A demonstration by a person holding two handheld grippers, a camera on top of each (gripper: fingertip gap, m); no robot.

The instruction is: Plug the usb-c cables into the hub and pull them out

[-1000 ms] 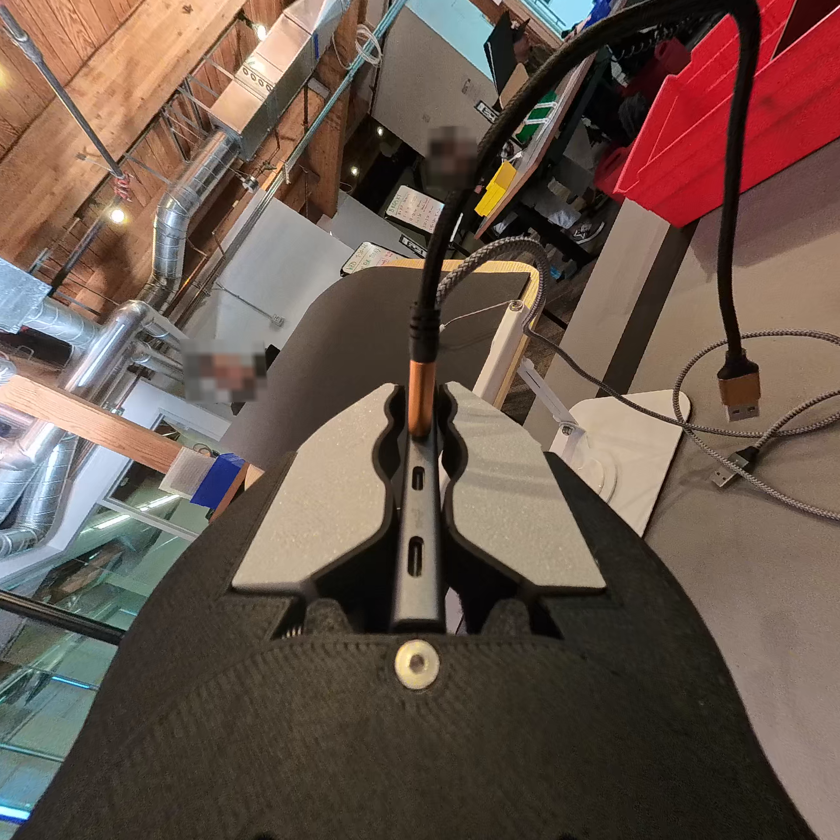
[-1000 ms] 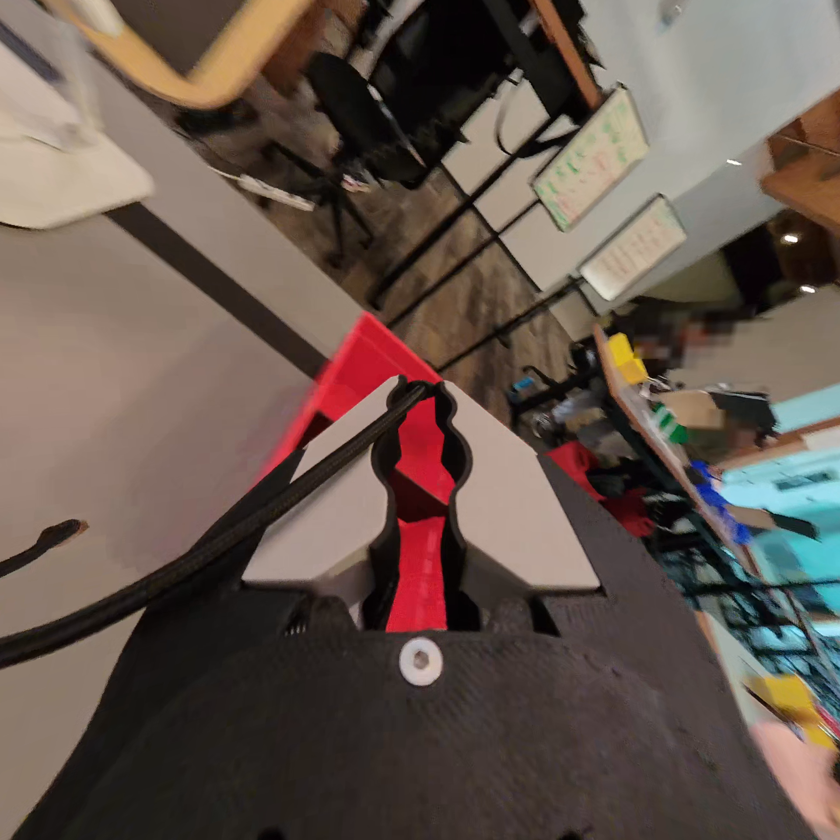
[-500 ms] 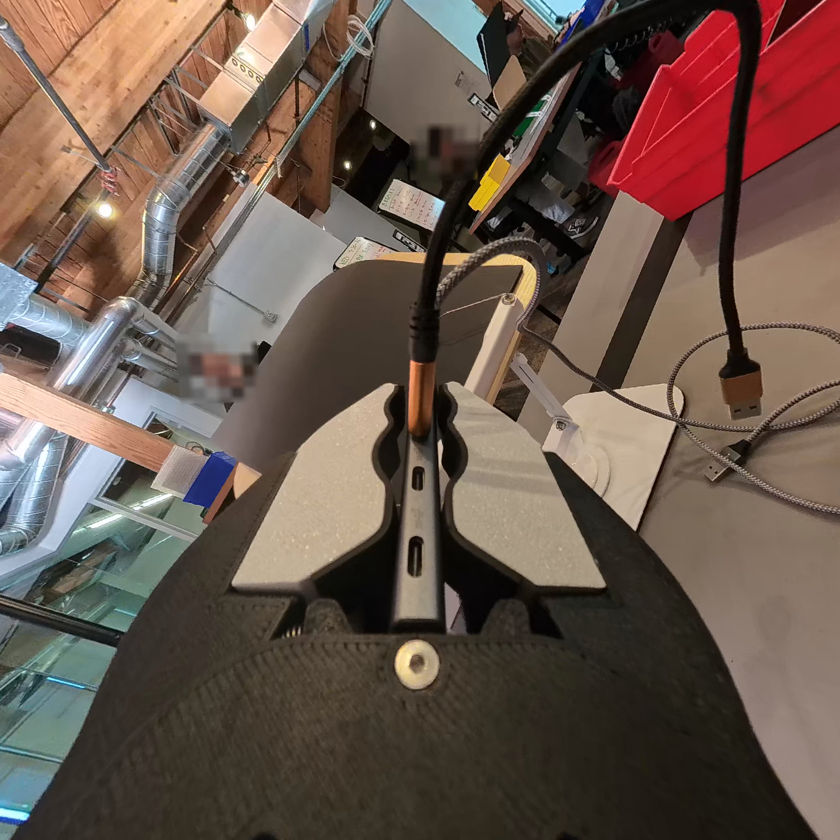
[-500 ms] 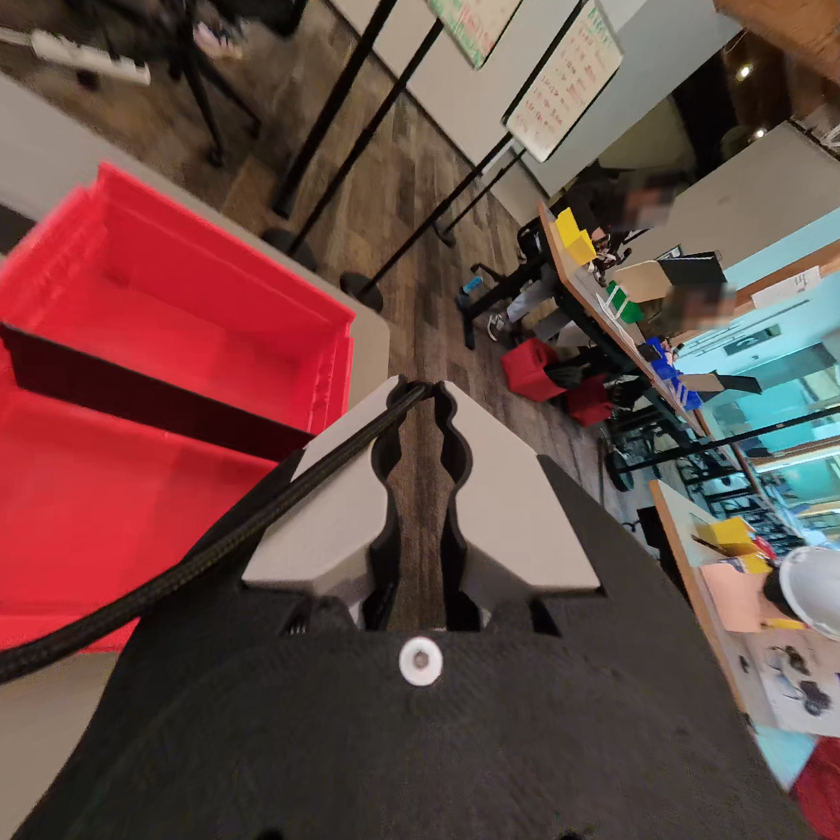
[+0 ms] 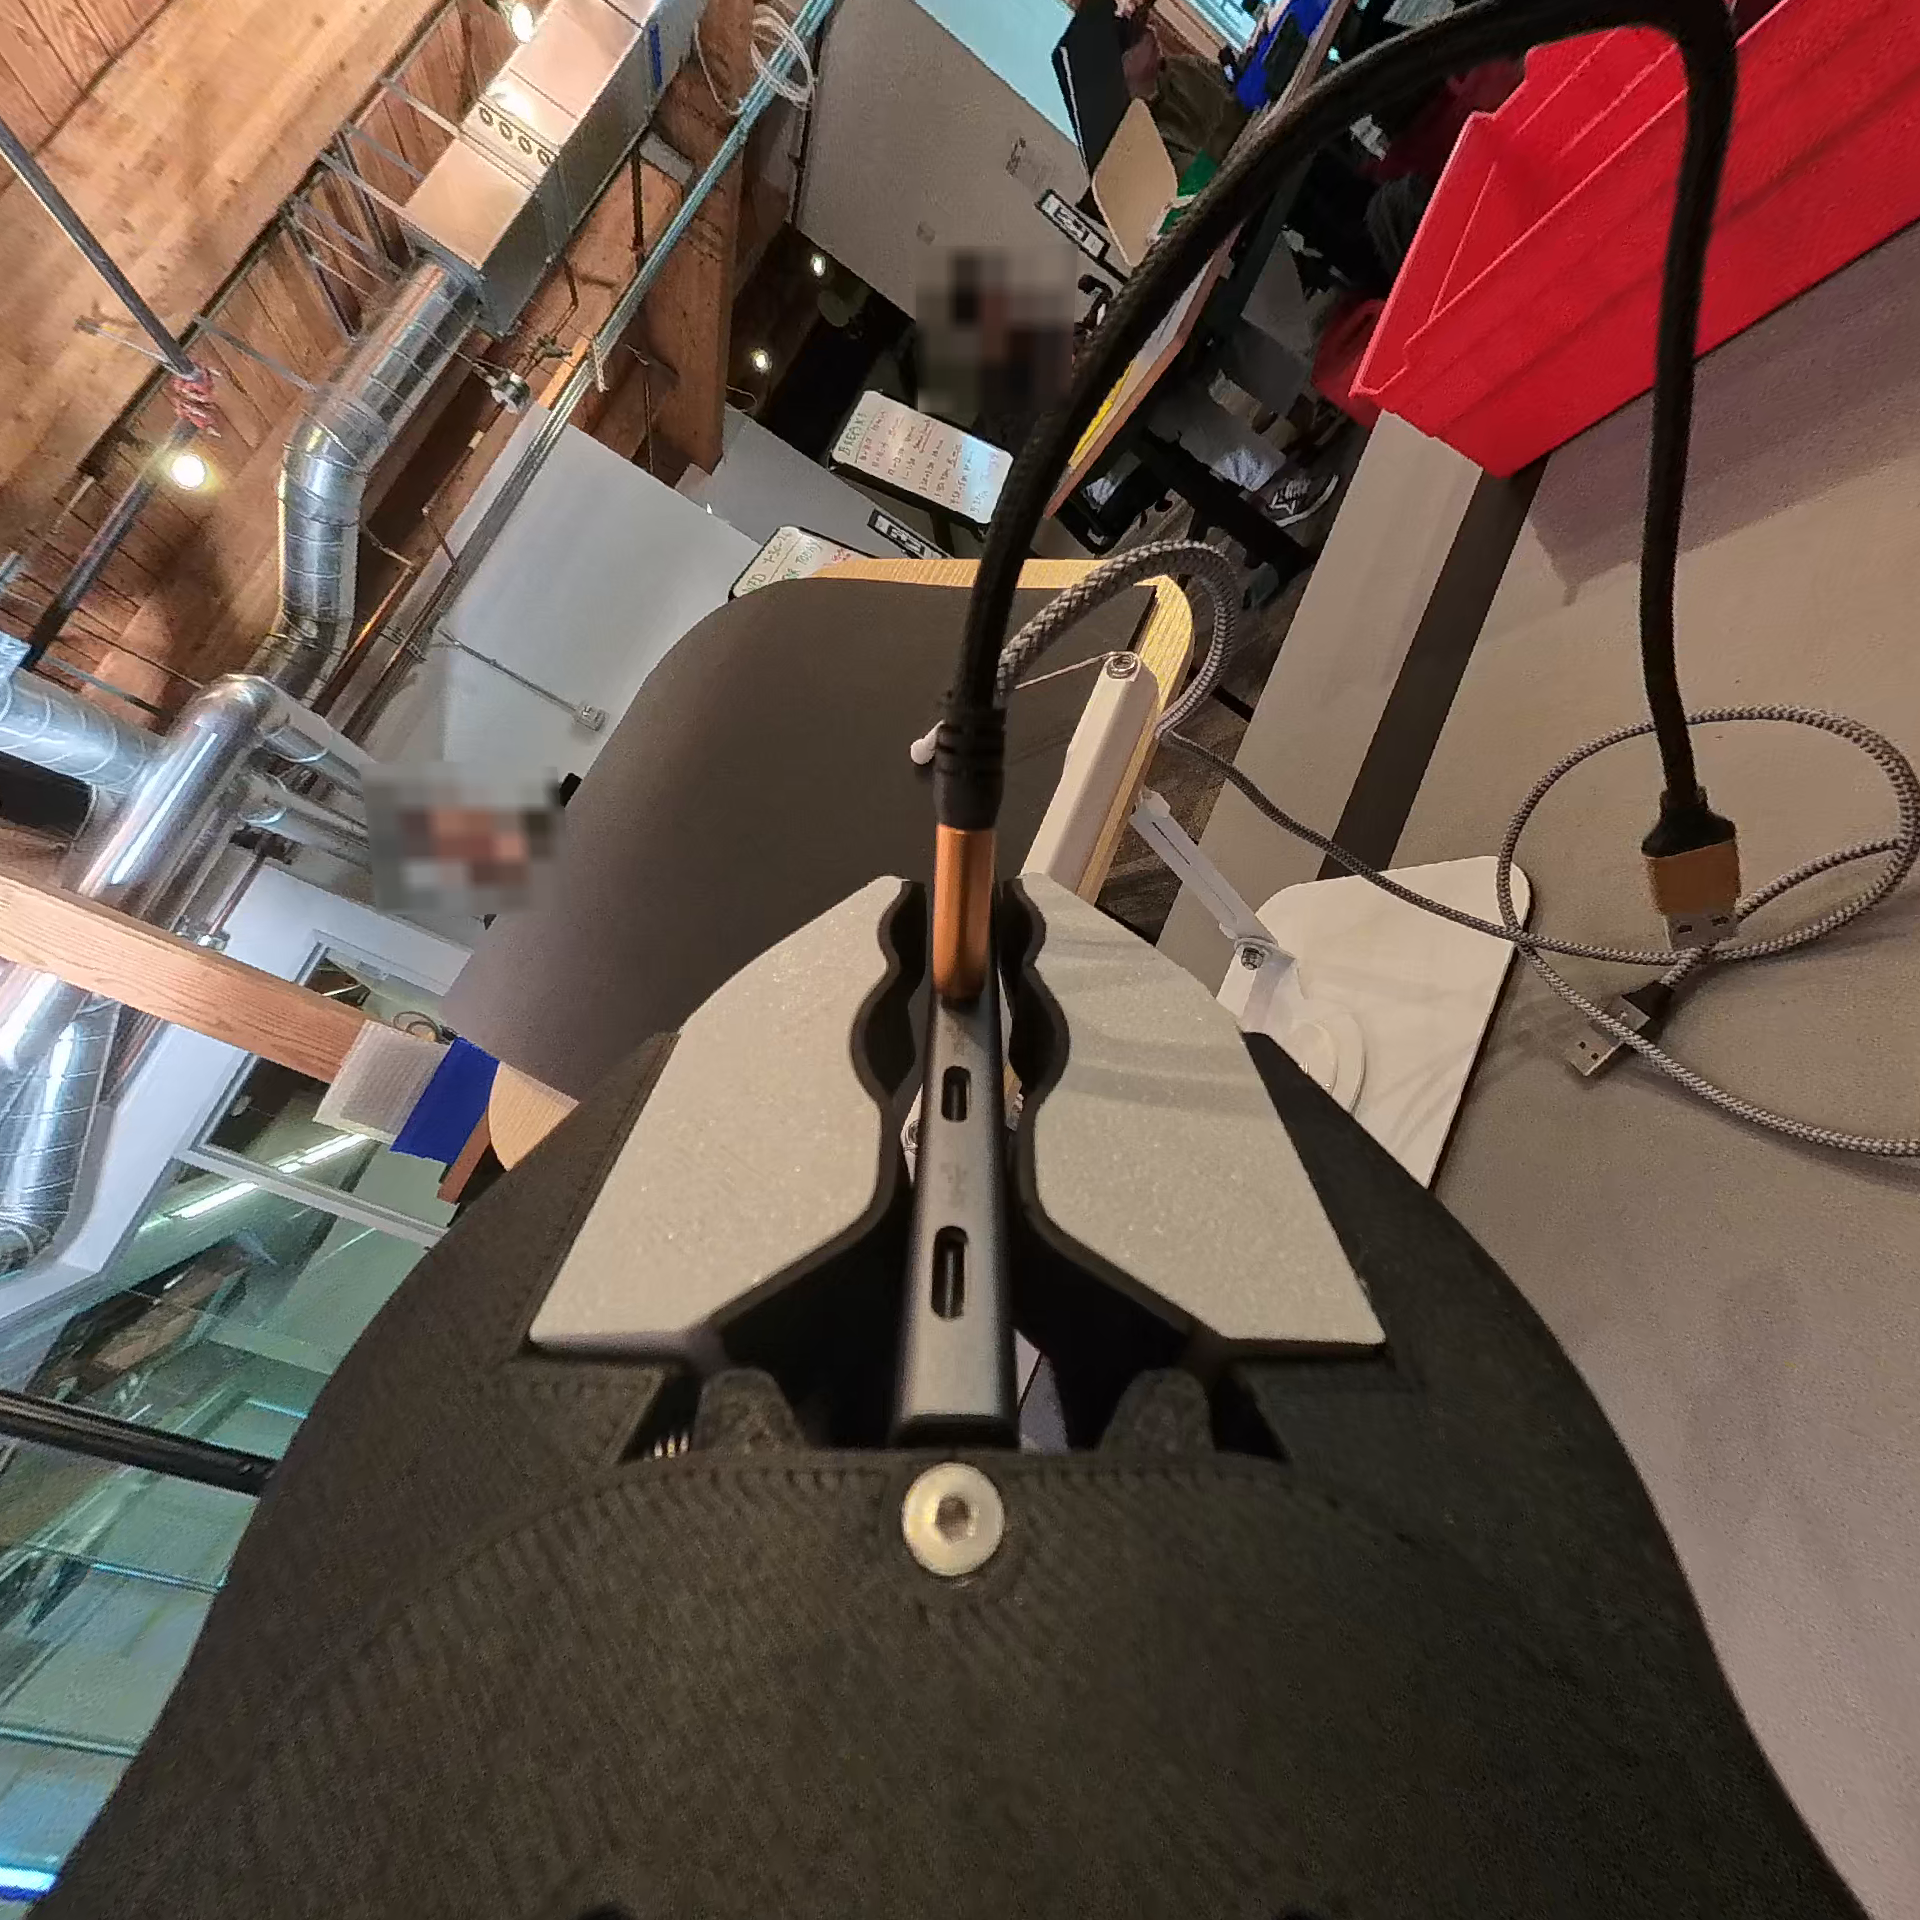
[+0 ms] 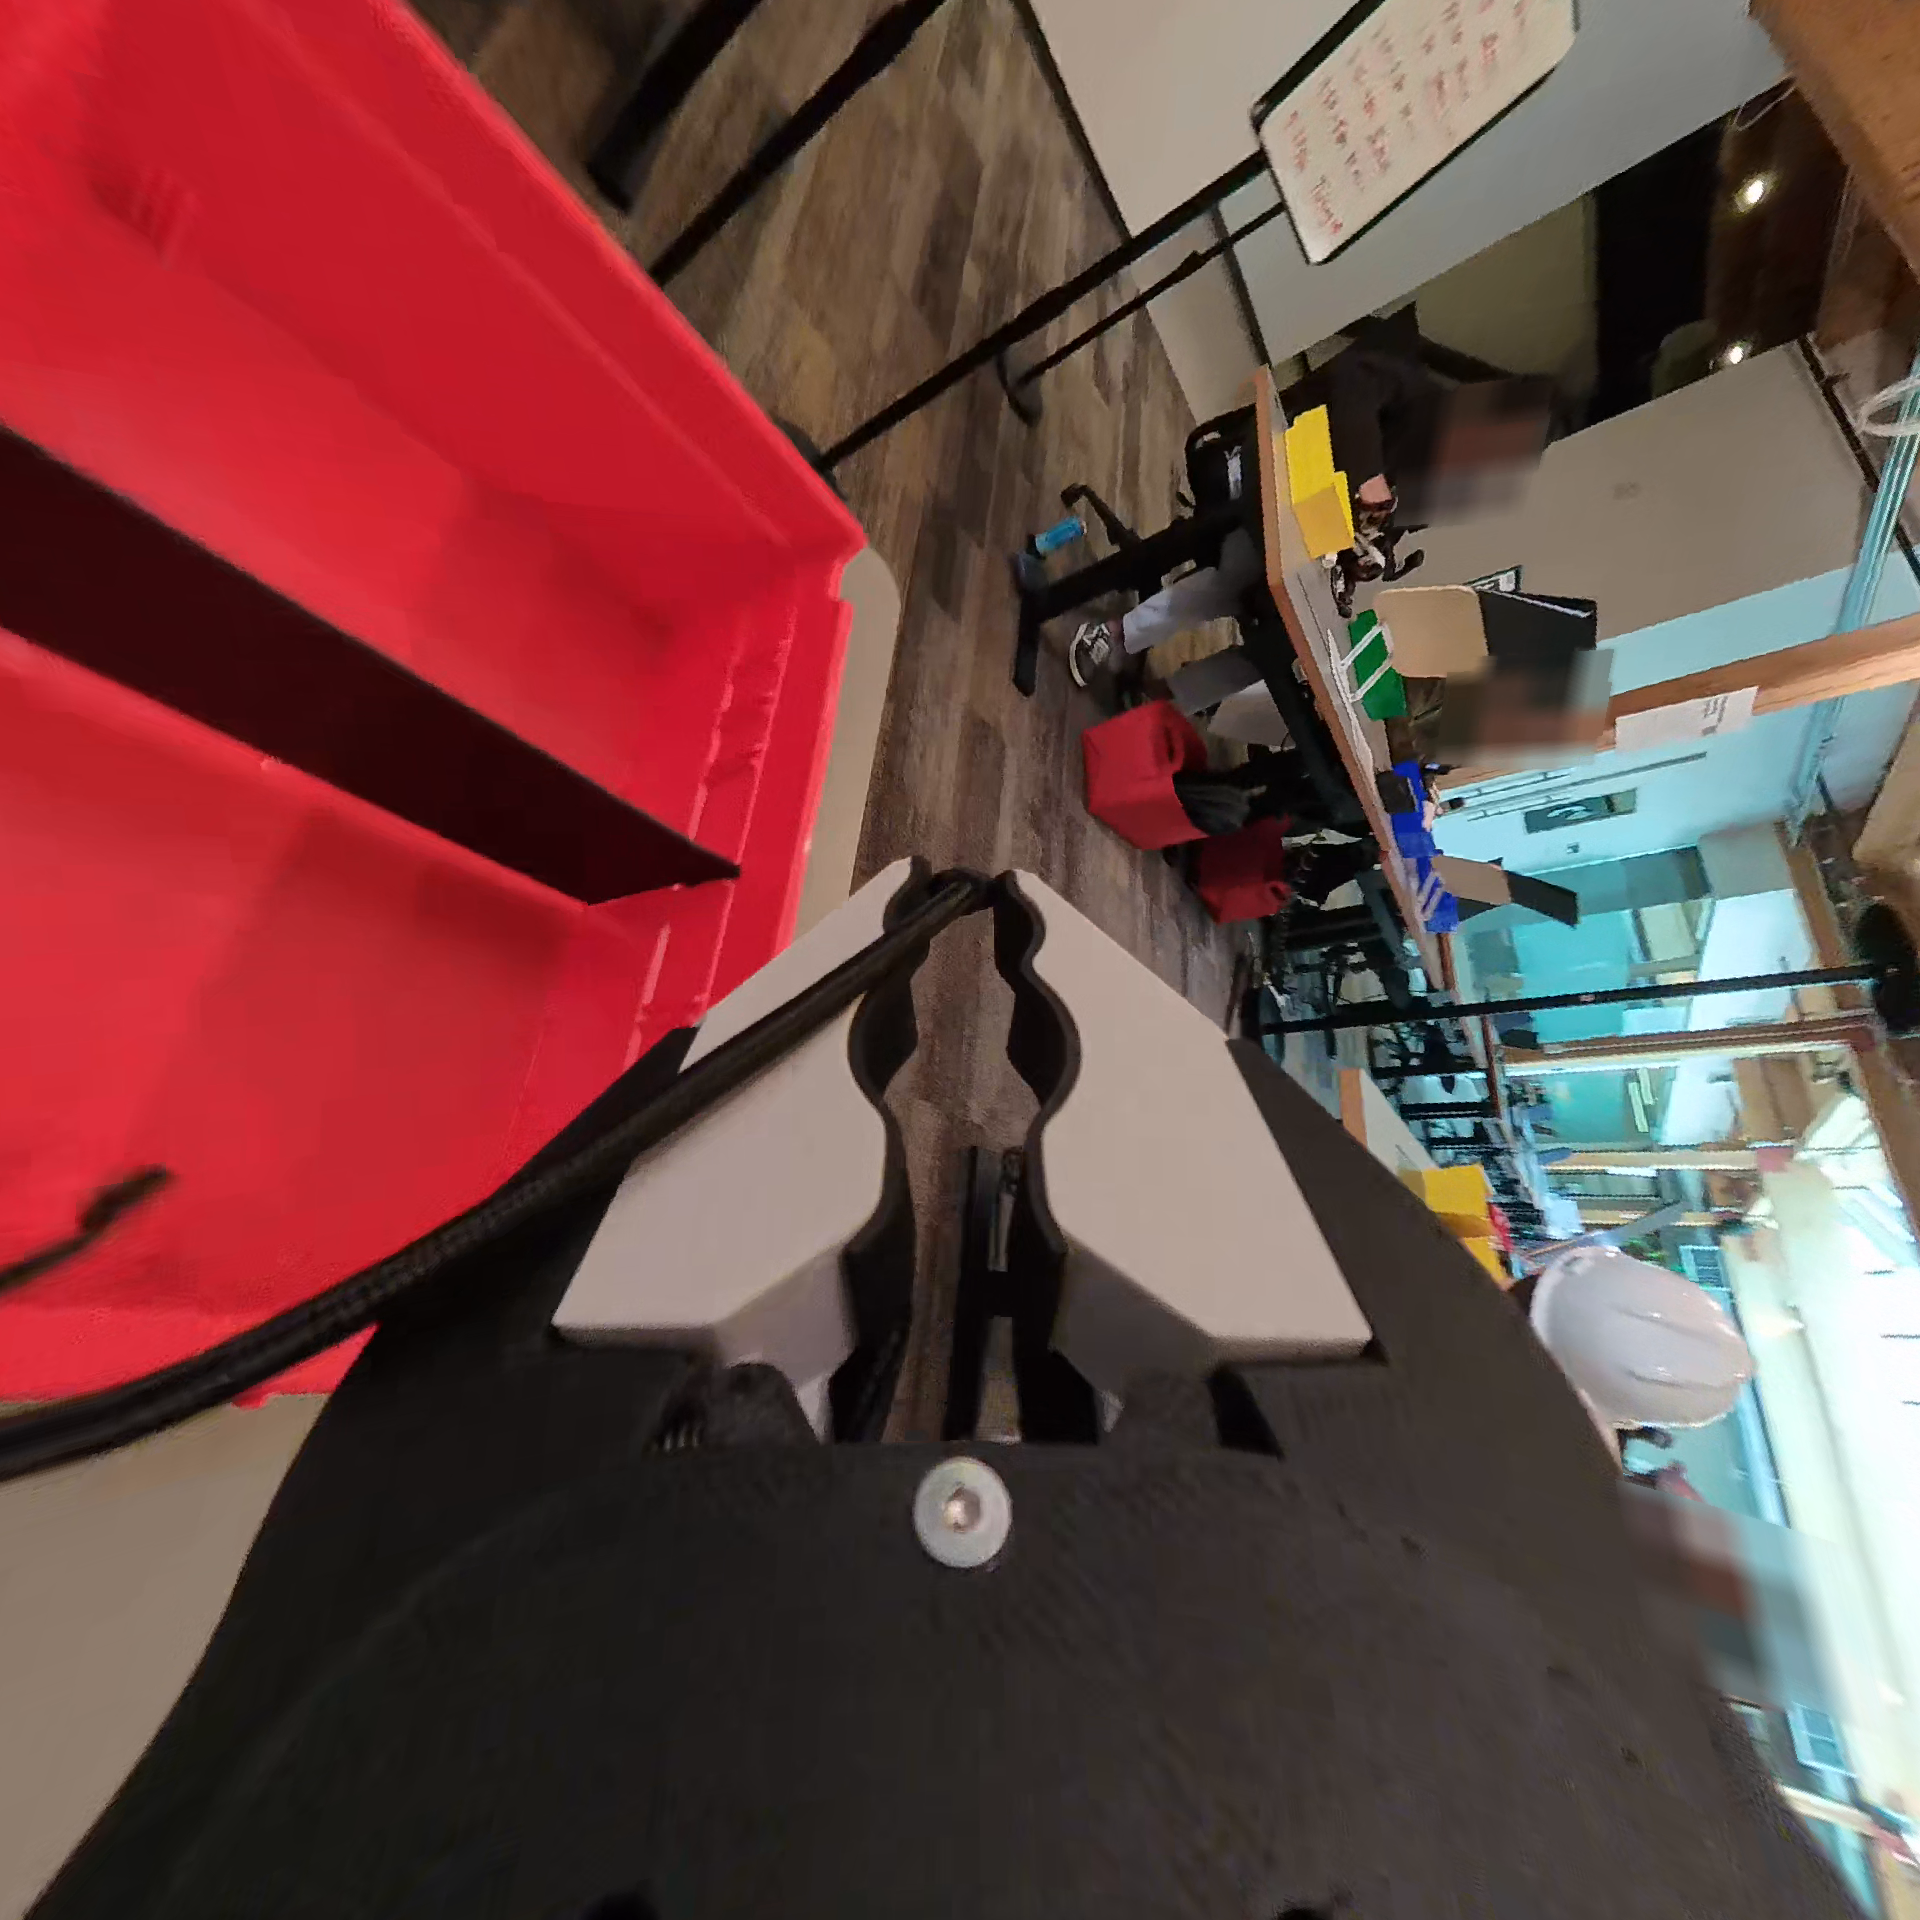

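You are holding the hub (image 5: 956, 1195) edge-up in the left gripper (image 5: 961, 935), whose fingers are pressed onto its flat sides. The copper-collared plug (image 5: 961, 904) of the black braided cable (image 5: 1351, 94) is seated in the port nearest the fingertips, and two ports behind it are sitting empty. The right gripper (image 6: 951, 894) is pinching that same black cable at its very fingertips, well up the cord from the plug, as the cord is trailing off low and left.

If you are pulling this plug out, a tug on the cord is likely to load the strain relief and could cock the plug sideways. You are better off regripping on the copper collar and drawing straight along the port's line while the left gripper is bracing the hub against it.

The left gripper is pointing upward and outward, tilted away from the surface (image 5: 1714, 1351), where the cable's other plug (image 5: 1691, 878) and a grey braided cable (image 5: 1766, 1101) are lying. The right gripper is rolled and aiming past the red bin (image 6: 364, 520) toward the floor.
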